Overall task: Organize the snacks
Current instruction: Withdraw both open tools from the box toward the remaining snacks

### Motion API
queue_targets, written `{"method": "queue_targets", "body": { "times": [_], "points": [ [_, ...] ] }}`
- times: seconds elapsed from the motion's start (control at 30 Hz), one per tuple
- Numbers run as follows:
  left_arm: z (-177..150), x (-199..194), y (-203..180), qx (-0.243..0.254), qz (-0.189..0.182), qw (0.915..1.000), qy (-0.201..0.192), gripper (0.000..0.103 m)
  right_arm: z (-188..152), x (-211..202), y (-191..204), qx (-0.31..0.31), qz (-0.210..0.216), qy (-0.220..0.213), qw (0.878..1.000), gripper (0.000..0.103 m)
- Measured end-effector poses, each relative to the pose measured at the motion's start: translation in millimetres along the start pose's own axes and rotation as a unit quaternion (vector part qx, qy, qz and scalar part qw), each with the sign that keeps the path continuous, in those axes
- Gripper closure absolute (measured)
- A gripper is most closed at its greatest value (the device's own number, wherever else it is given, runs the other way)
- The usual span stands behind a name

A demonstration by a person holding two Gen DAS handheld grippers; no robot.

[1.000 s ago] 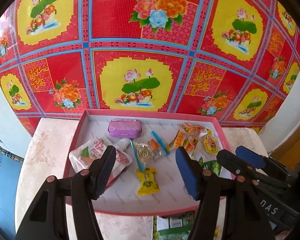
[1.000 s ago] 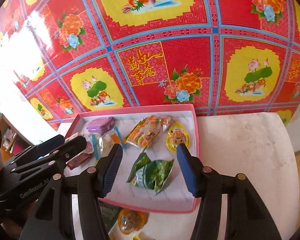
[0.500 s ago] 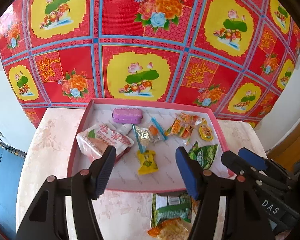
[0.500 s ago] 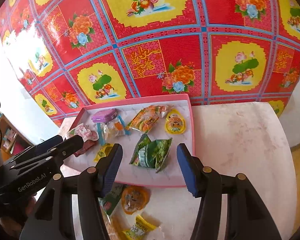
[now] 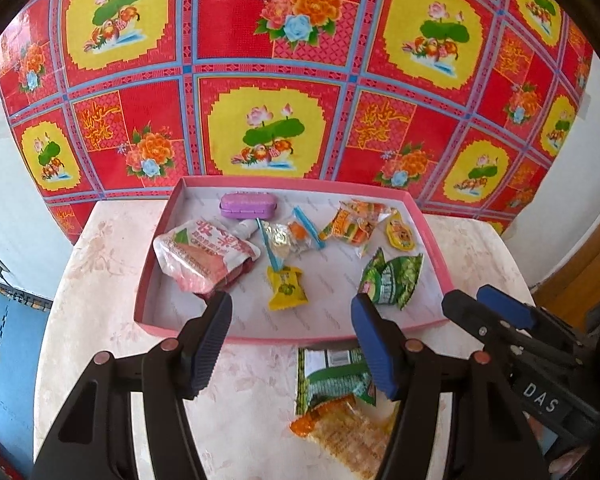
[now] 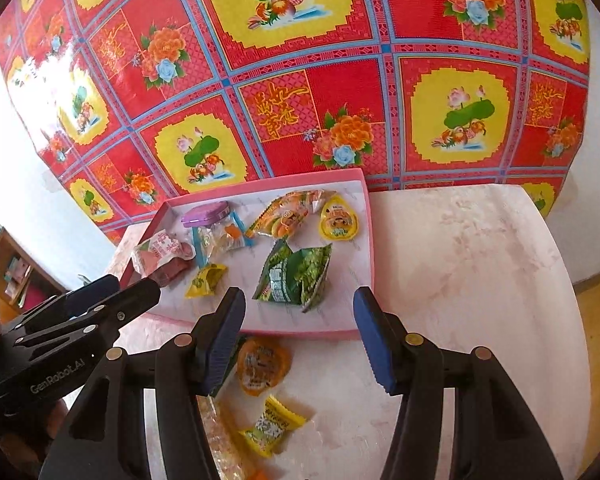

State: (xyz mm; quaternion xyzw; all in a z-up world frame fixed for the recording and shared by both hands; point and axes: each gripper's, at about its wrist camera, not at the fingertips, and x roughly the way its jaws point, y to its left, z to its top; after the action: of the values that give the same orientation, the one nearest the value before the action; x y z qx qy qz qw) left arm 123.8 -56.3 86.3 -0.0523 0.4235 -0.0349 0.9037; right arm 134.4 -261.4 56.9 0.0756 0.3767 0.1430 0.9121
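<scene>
- left gripper [image 5: 290, 344]: jaws apart, nothing between the pads, hanging over the near rim of the pink tray [image 5: 140, 304]
- right gripper [image 6: 298, 338]: jaws also apart and empty, just right of the left one, over the tray's near right edge
- in the right wrist view the left gripper shows at left, tips near the tray's near left corner
- snacks outside the tray, on the pale marbled table [image 6: 480, 264], near side: green pack [image 5: 332, 376], orange wafer-type pack [image 5: 348, 432], orange jelly cup [image 6: 262, 366], yellow candy [image 6: 274, 424]
- inside the tray, near side: yellow candy wrapper [image 5: 286, 288] mid, green double pack [image 5: 392, 278] right
- tray left: red-white spout pouch [image 5: 204, 254], lying flat
- tray far side: purple tin [image 5: 248, 205] left, clear pack with blue ends [image 5: 290, 236] centre, orange gummy bag [image 5: 354, 224] and yellow jelly cup [image 5: 400, 234] right
- behind the table: red floral oilcloth [image 5: 284, 80] hung upright, white wall on both sides
</scene>
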Motion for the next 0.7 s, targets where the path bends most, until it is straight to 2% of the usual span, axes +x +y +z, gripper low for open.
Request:
{"method": "queue_targets", "body": {
  "times": [0.7],
  "points": [
    [-33.5, 21.2, -19.7, 0.01, -0.021, 0.9977, 0.063, 0.038, -30.1, -0.8, -29.1, 0.029, -0.002, 0.025, 0.999, 0.045]
  ]
}}
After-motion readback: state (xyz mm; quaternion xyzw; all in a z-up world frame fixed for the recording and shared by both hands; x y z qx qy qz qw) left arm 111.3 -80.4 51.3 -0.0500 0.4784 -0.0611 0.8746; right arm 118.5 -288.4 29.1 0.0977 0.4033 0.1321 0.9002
